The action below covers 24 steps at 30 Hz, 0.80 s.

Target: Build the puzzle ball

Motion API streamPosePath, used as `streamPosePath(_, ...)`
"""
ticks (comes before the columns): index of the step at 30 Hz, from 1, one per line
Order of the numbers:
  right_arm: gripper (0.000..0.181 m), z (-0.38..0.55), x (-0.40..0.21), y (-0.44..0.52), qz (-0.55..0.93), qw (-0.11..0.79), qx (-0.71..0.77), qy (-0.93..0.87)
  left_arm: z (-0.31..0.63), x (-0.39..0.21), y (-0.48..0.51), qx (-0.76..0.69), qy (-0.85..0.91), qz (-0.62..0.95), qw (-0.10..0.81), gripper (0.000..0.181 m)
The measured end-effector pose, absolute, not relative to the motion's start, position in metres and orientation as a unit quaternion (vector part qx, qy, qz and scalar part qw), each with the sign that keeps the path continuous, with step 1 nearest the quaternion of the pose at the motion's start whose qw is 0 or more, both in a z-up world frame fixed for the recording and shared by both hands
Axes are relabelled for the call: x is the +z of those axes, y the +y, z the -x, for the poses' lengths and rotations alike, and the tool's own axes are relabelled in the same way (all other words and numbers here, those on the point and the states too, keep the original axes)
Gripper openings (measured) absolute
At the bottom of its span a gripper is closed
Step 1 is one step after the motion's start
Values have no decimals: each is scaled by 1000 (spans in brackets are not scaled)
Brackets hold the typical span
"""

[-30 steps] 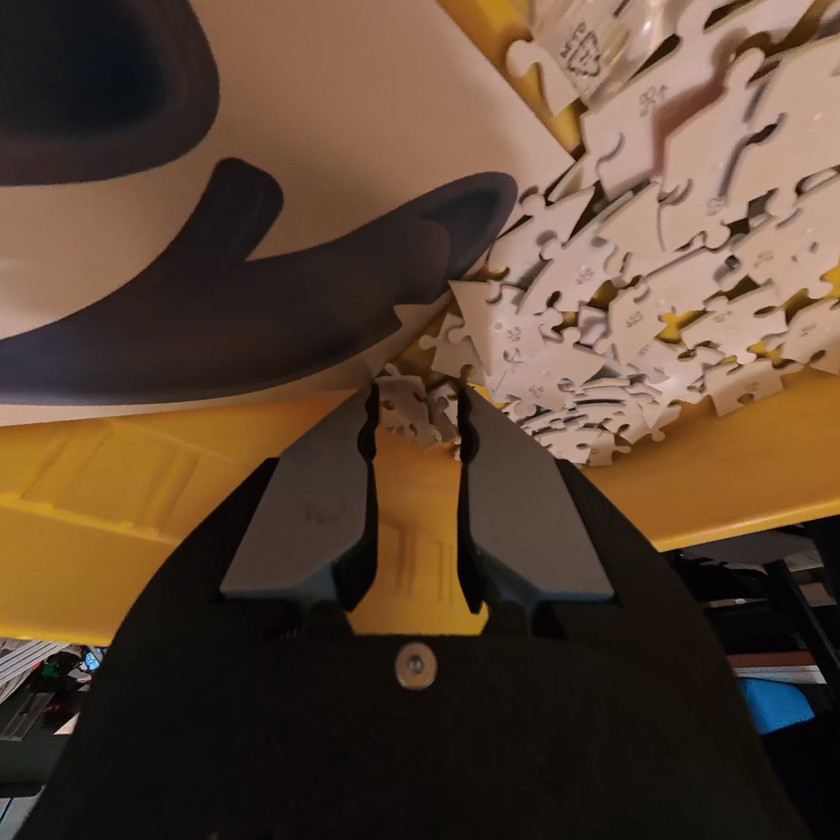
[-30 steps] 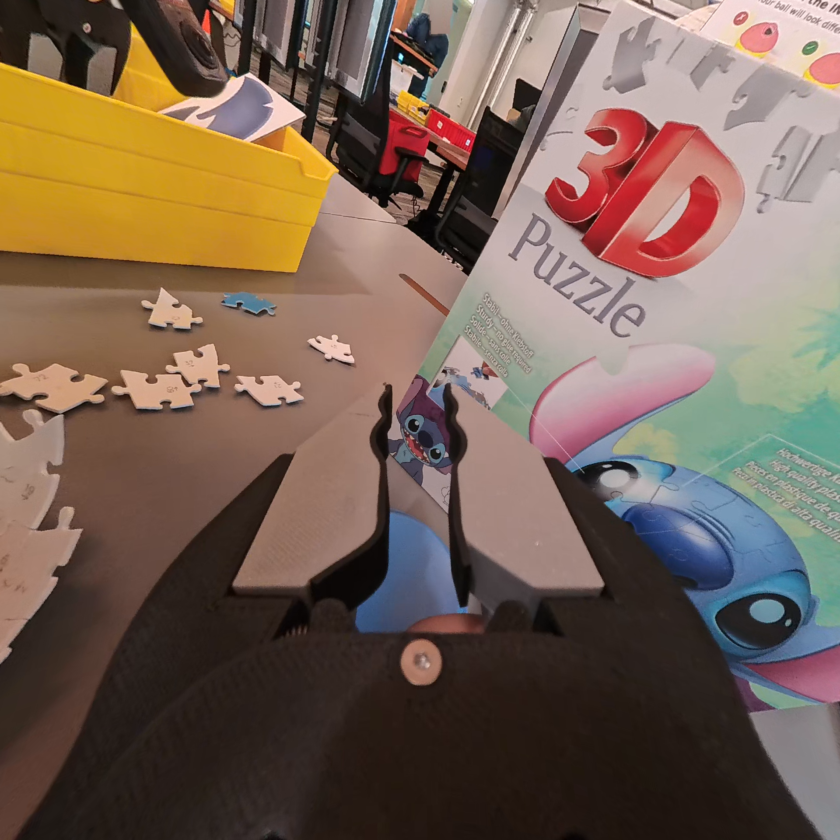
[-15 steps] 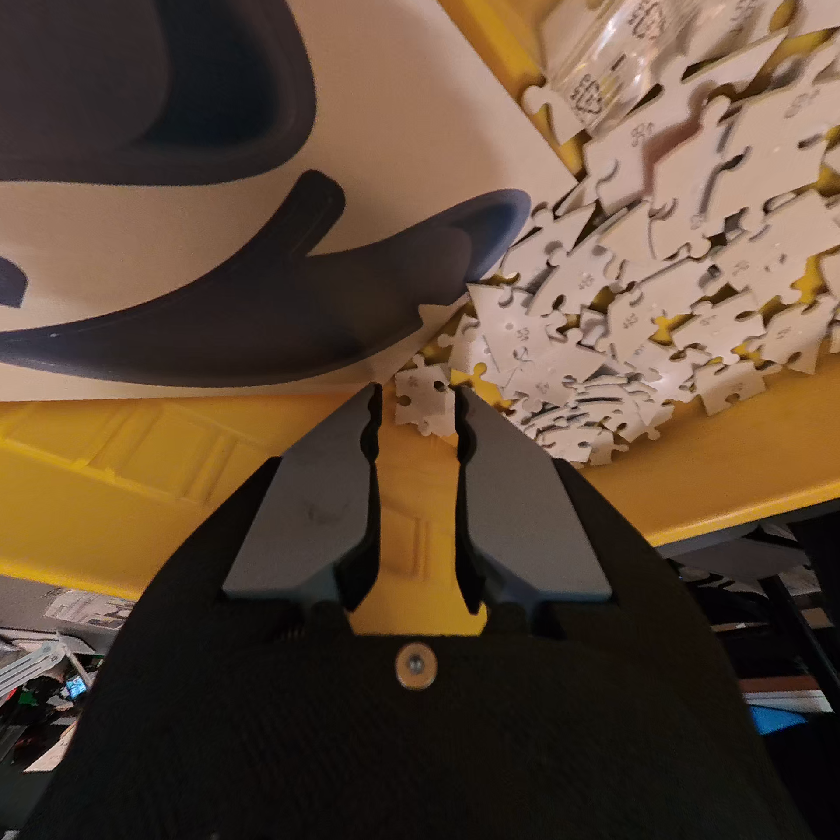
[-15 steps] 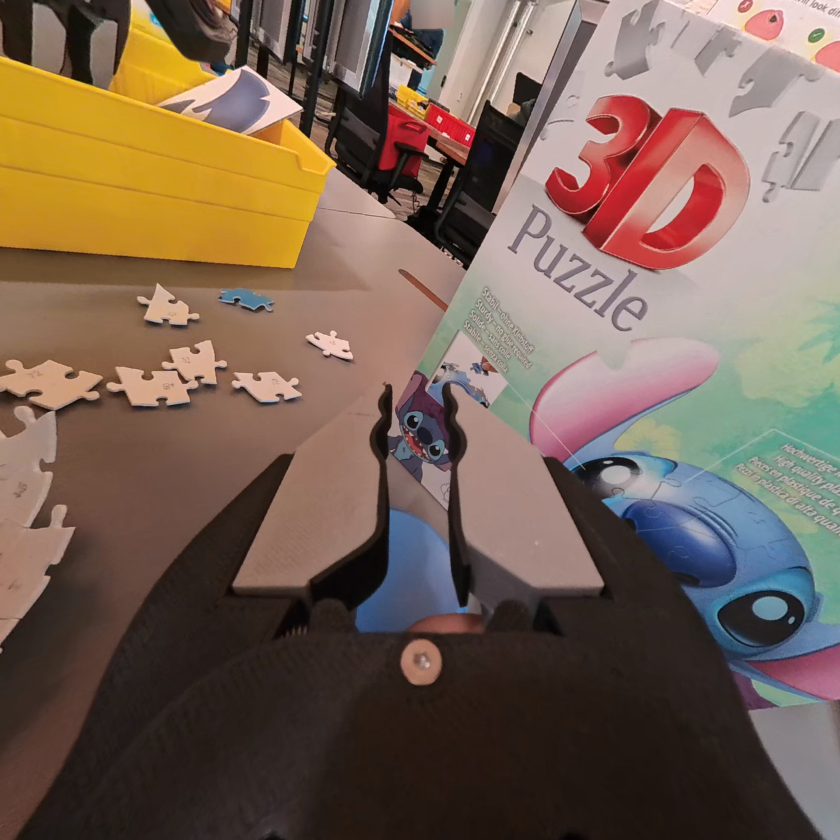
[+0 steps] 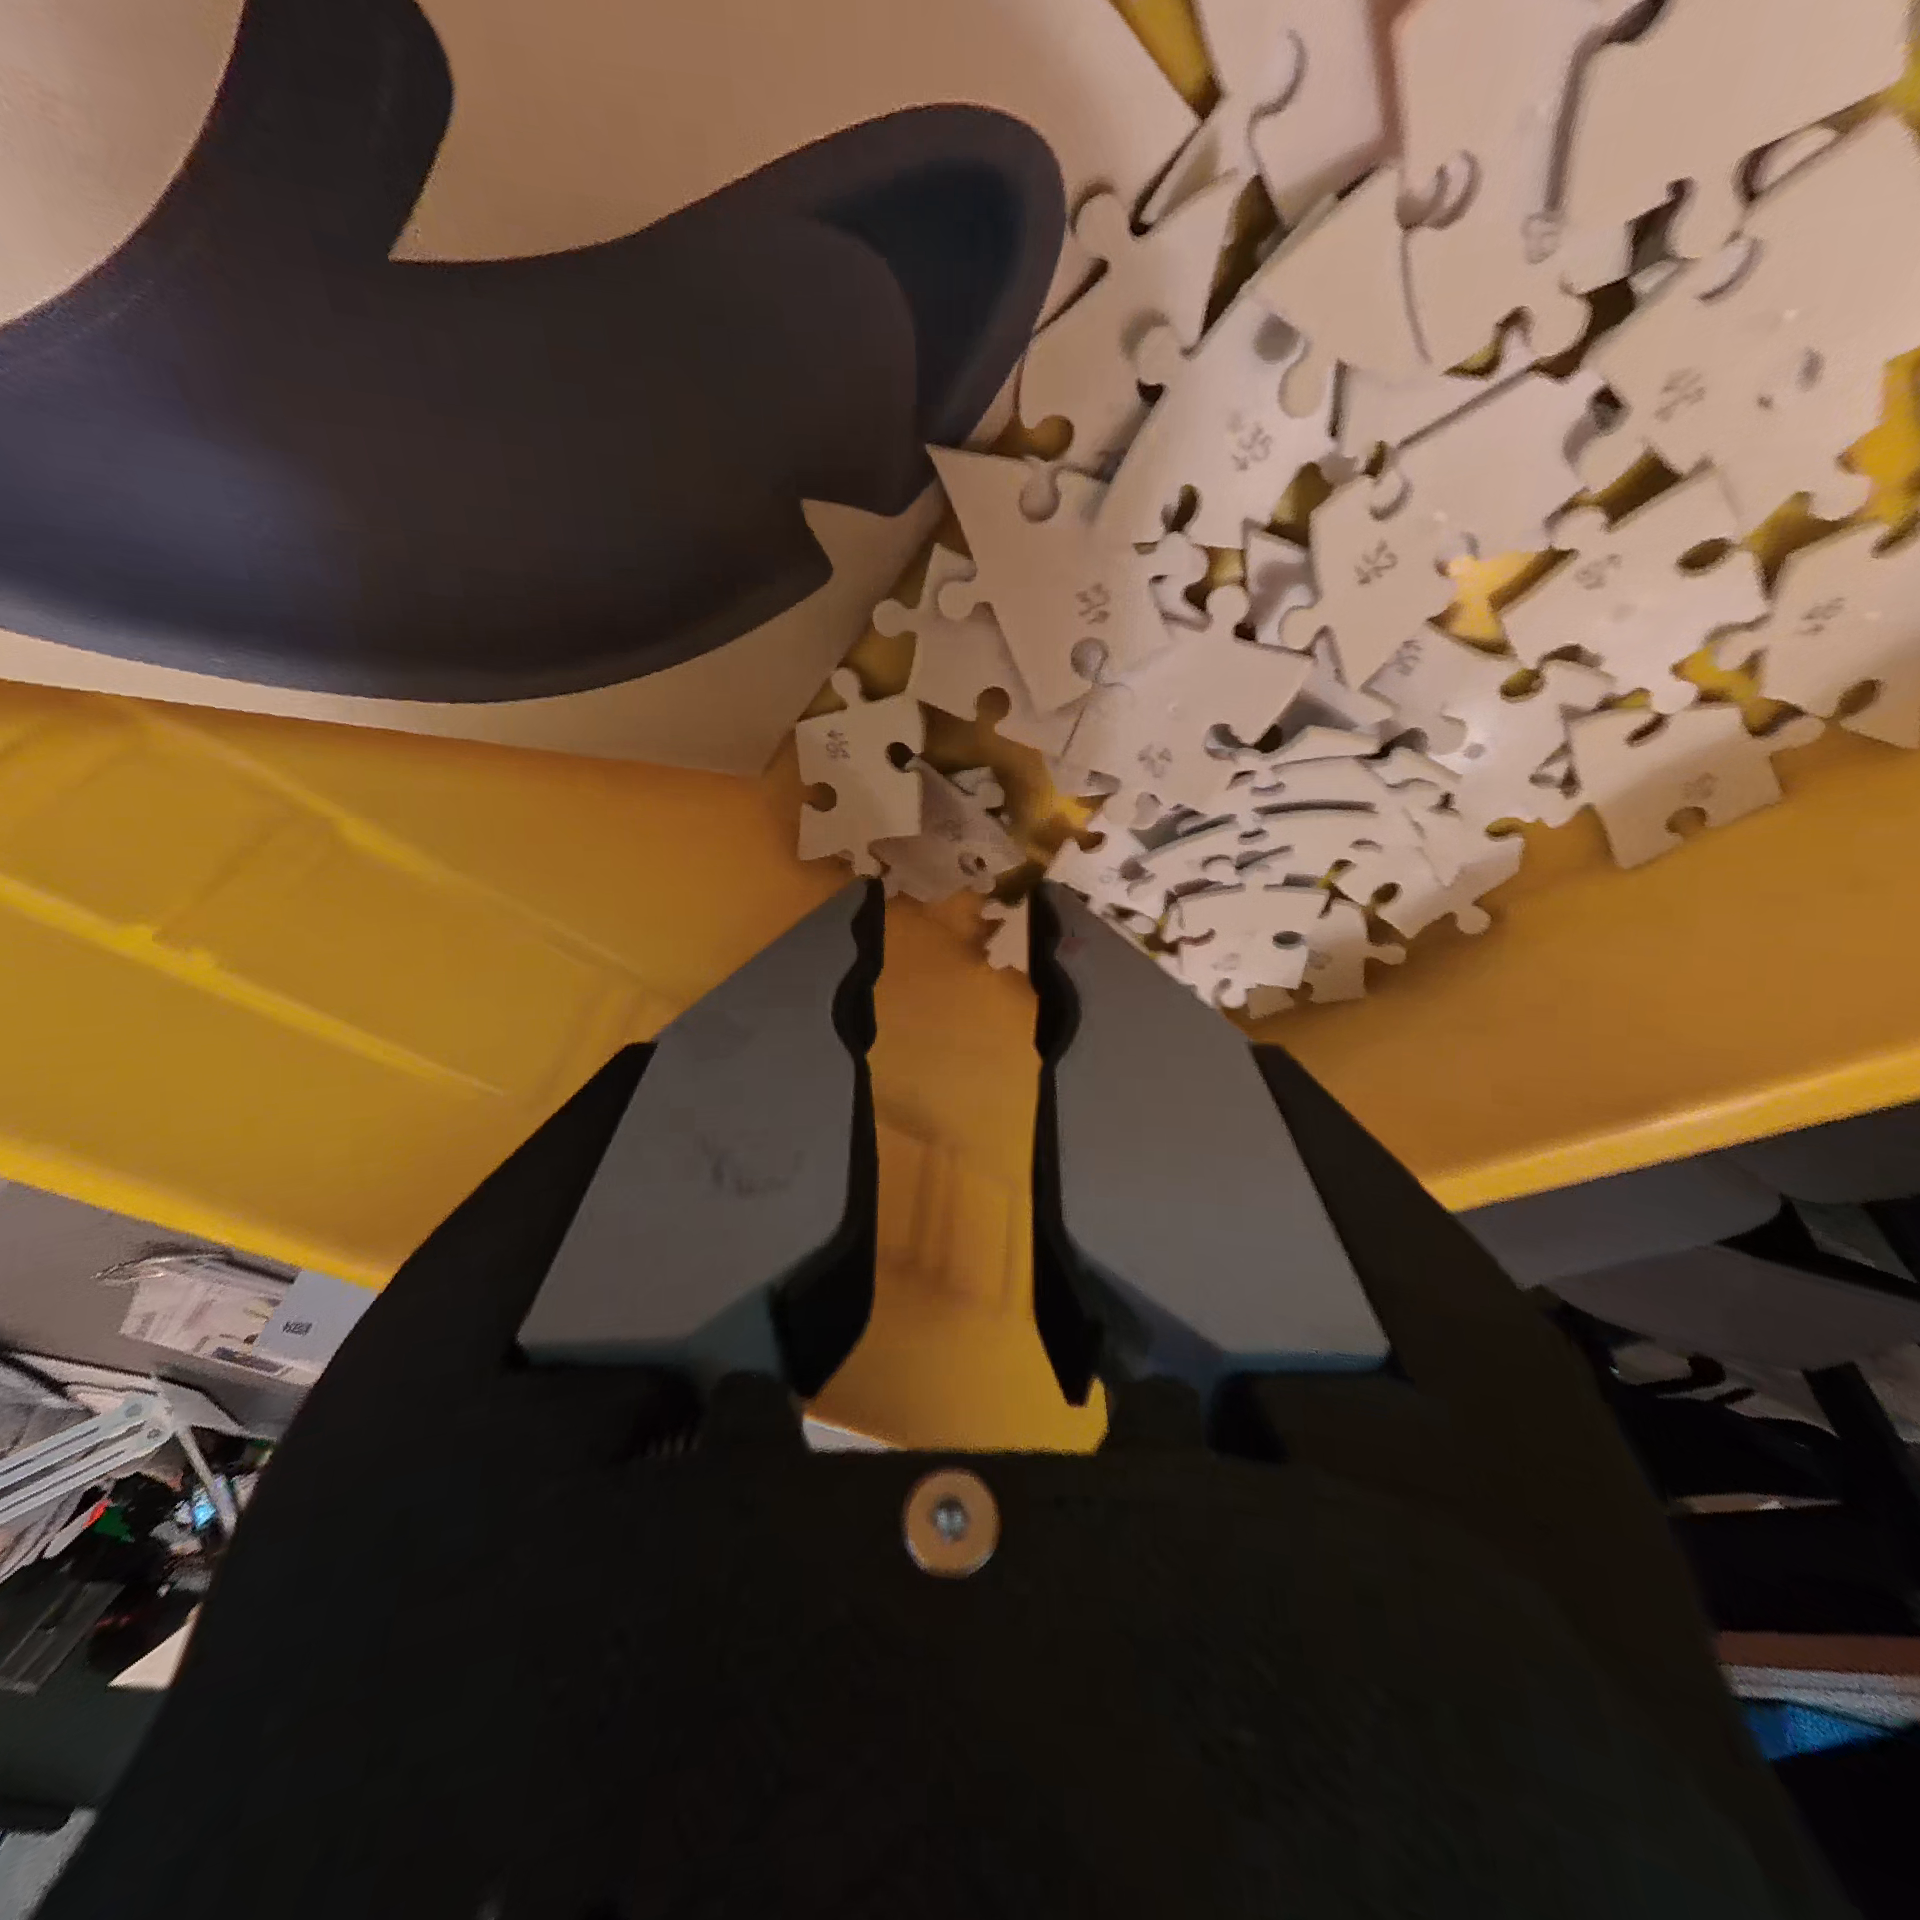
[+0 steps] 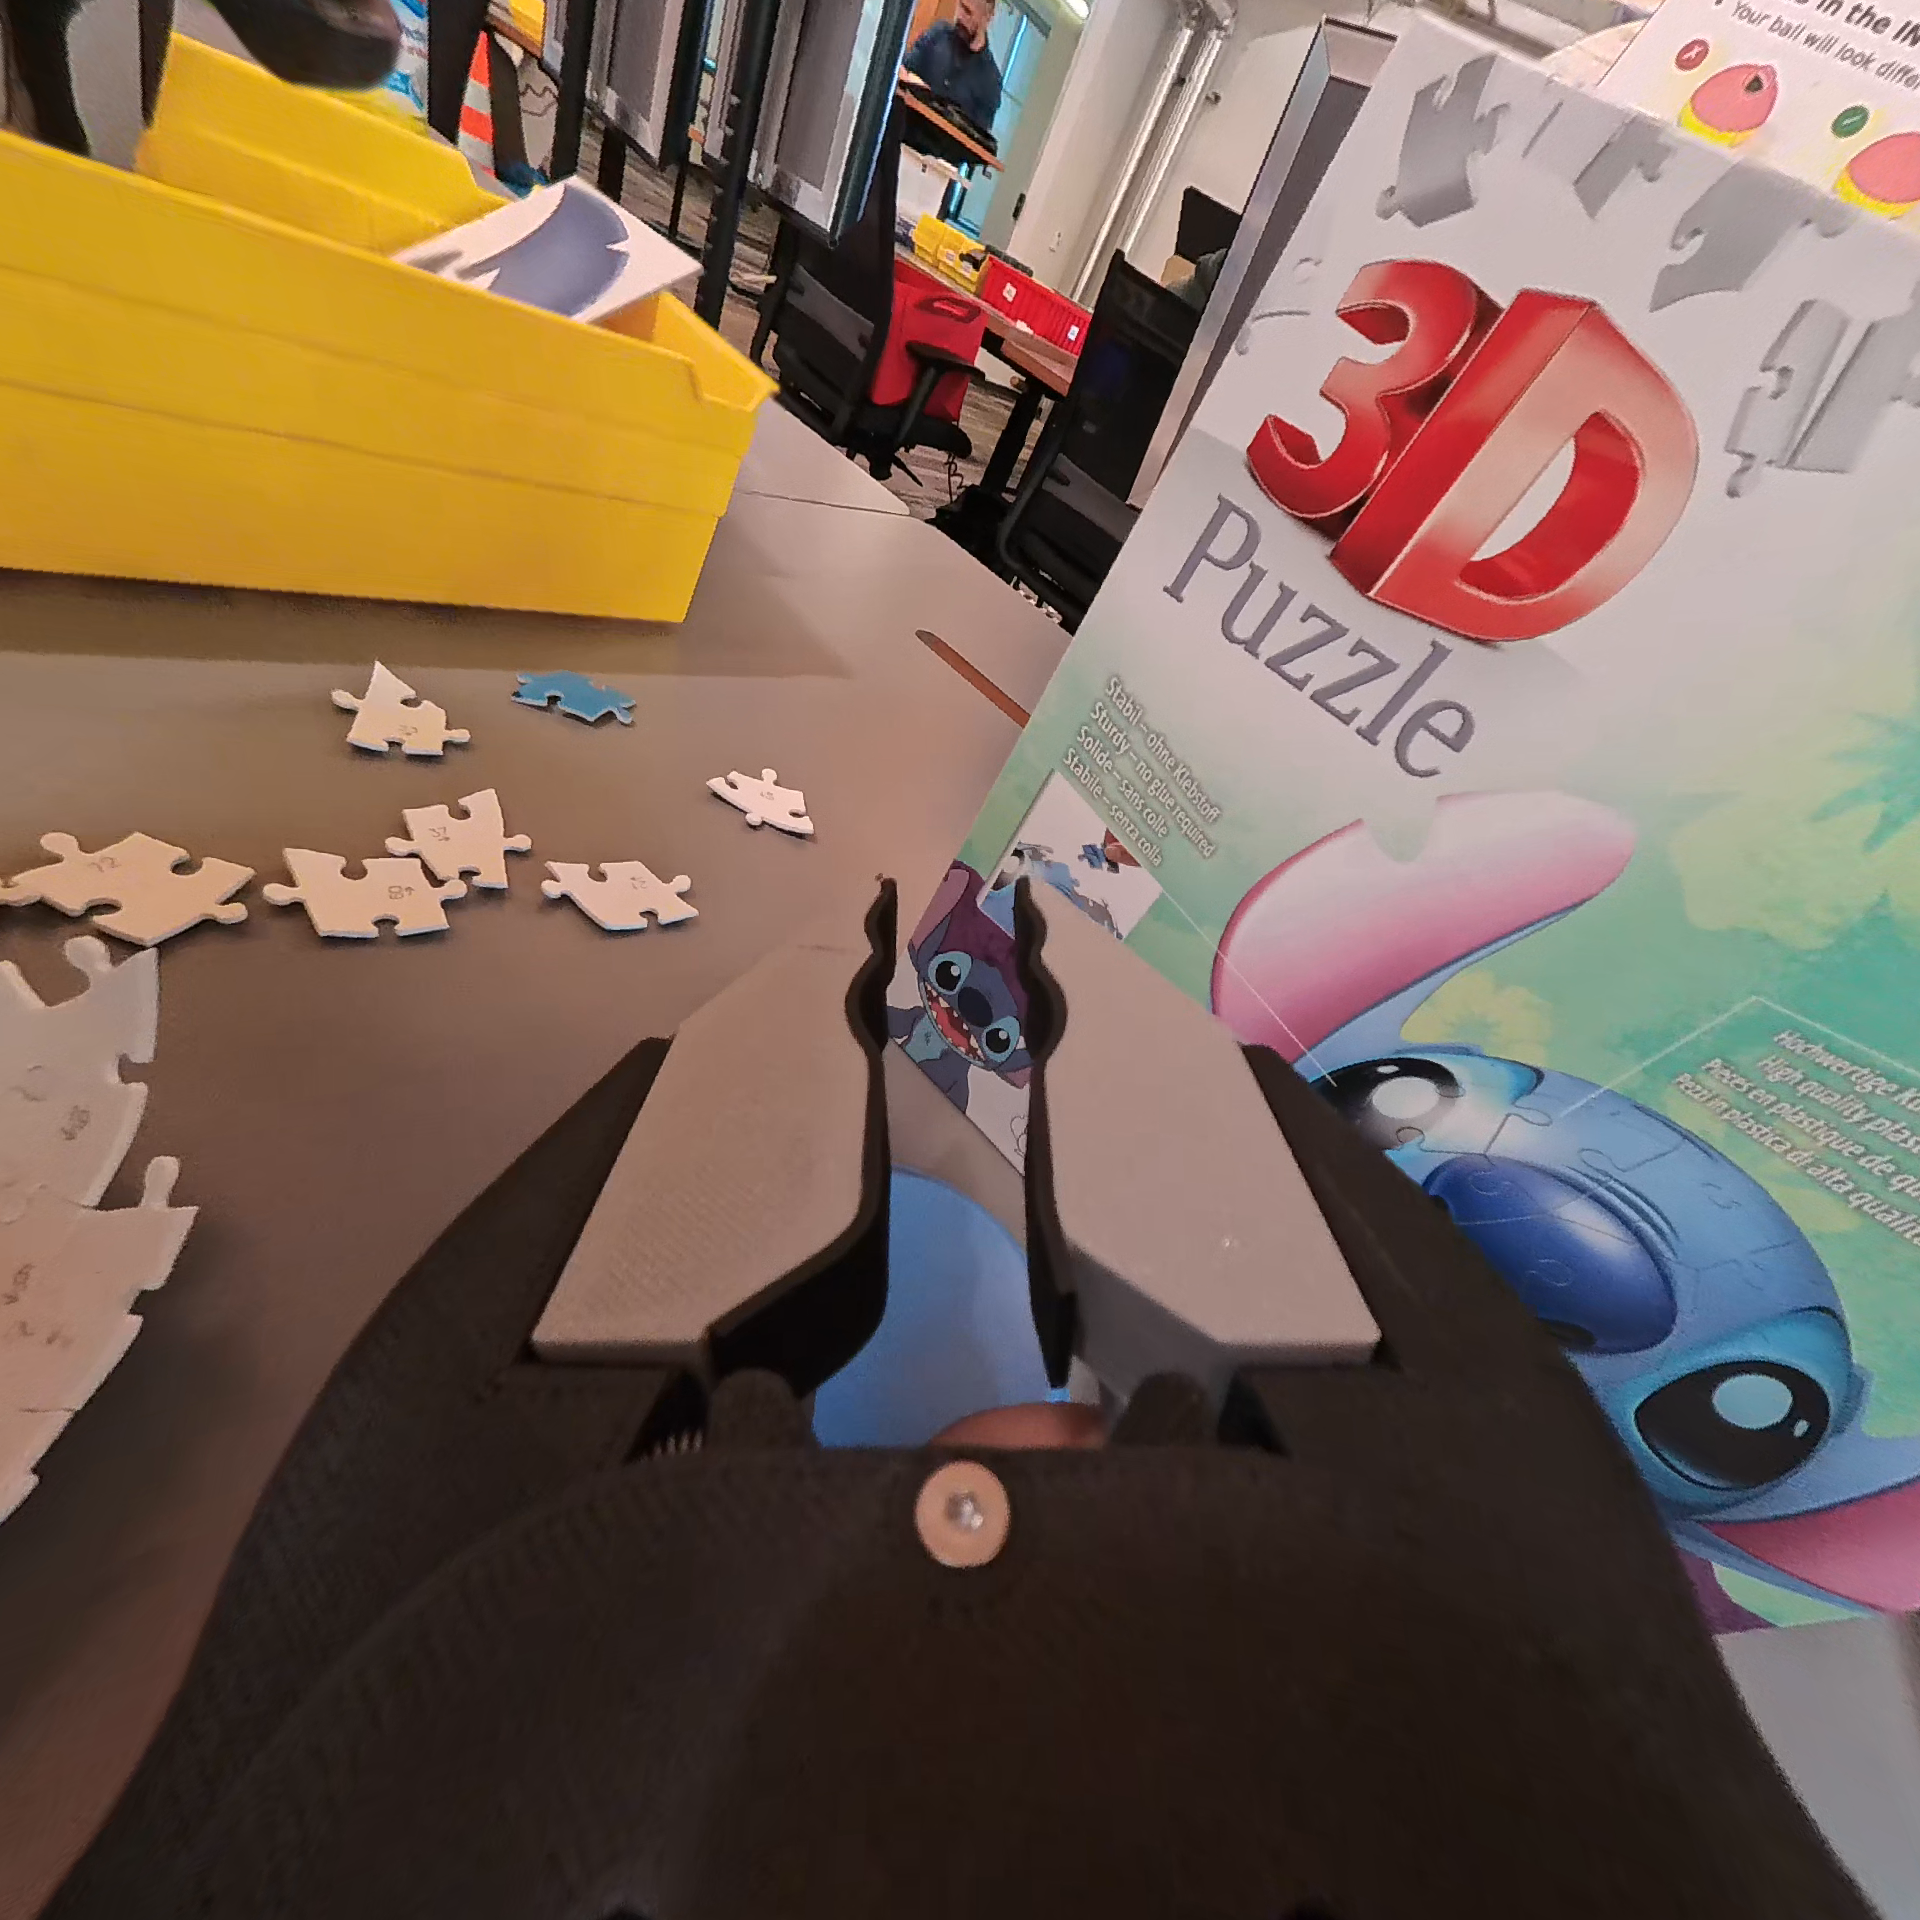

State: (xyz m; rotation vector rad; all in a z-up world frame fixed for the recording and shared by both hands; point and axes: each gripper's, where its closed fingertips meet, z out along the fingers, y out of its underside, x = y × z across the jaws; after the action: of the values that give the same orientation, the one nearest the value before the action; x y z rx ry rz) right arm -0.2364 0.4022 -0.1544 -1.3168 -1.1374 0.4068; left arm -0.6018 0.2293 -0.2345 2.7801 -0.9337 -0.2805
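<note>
table [image 6: 436, 1091]: grey top, biggest thing around, holding everything else
box [image 6: 1538, 852]: puzzle box standing upright at the right, lower corner hidden behind the right gripper
bin [image 5: 312, 935]: yellow tray, most of the loose stock is in here
sheet [image 5: 540, 343]: printed paper lying in the bin, top cut off, touching the pile's edge
pile [image 5: 1351, 582]: white pieces heaped backs-up in the bin corner, overlapping, so hard to tell where one ends
left gripper [image 5: 954, 909]: jaws apart with nothing between them, tips right at the near edge of the pile
right gripper [image 6: 948, 904]: jaws apart too, empty, parked low by the box
joined strip [image 6: 62, 1174]: curved run of pieces at the left edge, mostly cut off, can't tell how much ball is built
loose pieces [image 6: 364, 894]: several flat on the table, well apart, one blue side up
corner piece [image 5: 860, 774]: sits a bit clear of the heap, probably the easiest grab
handling: I'd guess light, stiff, slick plastic; pinch across the flat body, not the tabs, or it'll skate off
</note>
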Motion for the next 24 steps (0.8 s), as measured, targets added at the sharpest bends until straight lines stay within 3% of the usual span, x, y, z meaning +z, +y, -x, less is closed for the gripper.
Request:
streamPosePath(13, 18, 236, -145, 395, 561, 637, 180, -498, 598, -244, 238, -122, -298, -945, 63, 38)
streamPosePath(15, 18, 237, -144, 393, 558, 638, 182, -499, 598, -244, 237, -127, -303, -943, 57, 36)
streamPosePath(17, 18, 237, -142, 391, 555, 639, 183, -500, 604, -244, 240, -144, -317, -936, 49, 21)
streamPosePath(24, 18, 237, -134, 382, 541, 648, 182, -504, 612, -246, 245, -135, -318, -938, 36, 22)
